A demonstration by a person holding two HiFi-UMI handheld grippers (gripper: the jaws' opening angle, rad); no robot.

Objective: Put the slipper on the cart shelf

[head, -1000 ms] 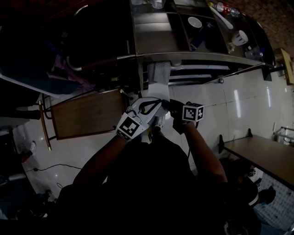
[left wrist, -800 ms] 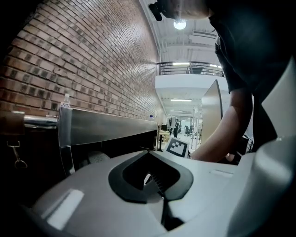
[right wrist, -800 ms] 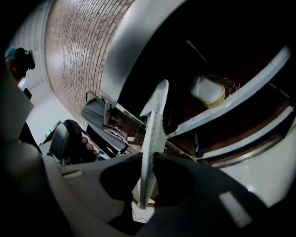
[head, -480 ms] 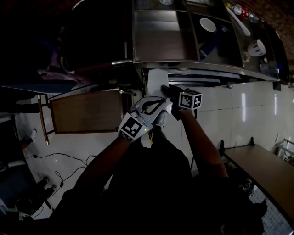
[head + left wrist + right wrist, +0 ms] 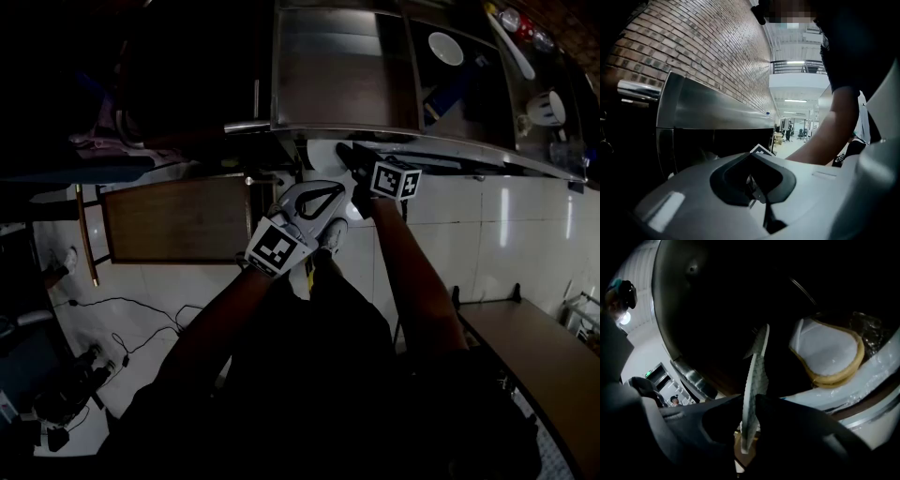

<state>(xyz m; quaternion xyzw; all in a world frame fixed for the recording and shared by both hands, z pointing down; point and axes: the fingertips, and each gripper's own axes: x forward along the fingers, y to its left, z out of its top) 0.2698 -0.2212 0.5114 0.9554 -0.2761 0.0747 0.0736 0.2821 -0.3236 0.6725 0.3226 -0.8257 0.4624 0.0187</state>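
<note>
My right gripper (image 5: 345, 156) is shut on a white slipper (image 5: 753, 380), held edgewise by its ribbed sole between the dark jaws (image 5: 749, 401). In the head view the slipper (image 5: 321, 153) shows as a pale patch just under the steel cart's front rim (image 5: 394, 134). A second slipper (image 5: 827, 352), white with a tan rim, lies on the cart's lower shelf (image 5: 881, 373), right of the held one. My white left gripper (image 5: 332, 191) is beside the right one, below the rim, its jaws closed into a loop with nothing in them (image 5: 754, 159).
The cart's top (image 5: 342, 70) carries a white bowl (image 5: 445, 47) and a cup (image 5: 546, 107). A brown wooden table (image 5: 178, 220) stands left of the grippers. Cables (image 5: 122, 309) lie on the white floor. Another table (image 5: 534, 347) is at the lower right.
Both grippers have moved up toward the cart's front rim, and the slipper has gone further in under the cart's top. The right gripper still holds it.
</note>
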